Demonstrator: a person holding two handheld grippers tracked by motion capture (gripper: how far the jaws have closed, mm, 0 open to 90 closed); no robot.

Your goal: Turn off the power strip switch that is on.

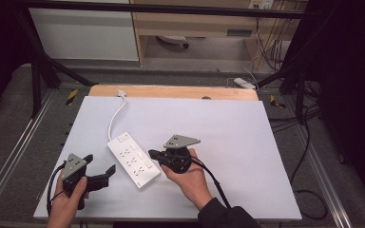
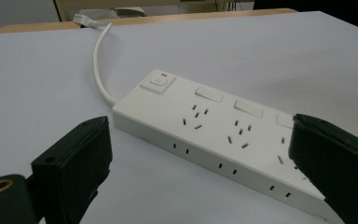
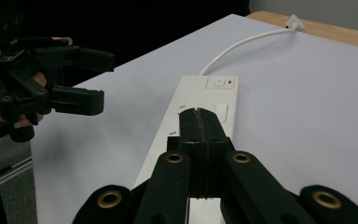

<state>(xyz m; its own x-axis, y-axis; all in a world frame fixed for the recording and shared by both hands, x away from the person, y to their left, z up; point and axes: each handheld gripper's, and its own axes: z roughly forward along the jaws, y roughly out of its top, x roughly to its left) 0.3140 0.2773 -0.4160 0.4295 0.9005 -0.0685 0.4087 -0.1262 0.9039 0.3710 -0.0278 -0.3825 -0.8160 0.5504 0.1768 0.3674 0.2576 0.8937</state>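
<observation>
A white power strip lies slantwise on the white table top, and its cord runs to the far edge. My left gripper is held low to the strip's left, open, its jaws pointing at the strip's side. In the left gripper view the left gripper frames the power strip without touching it. My right gripper is shut with nothing in it, and its tip is at the strip's right edge. In the right gripper view the right gripper hovers over the power strip, short of the main switch. Whether it touches is unclear.
The white top rests on a wooden table, with a metal frame around it. Cables lie on the floor to the right. A trailing cable runs from the right gripper along the person's sleeve.
</observation>
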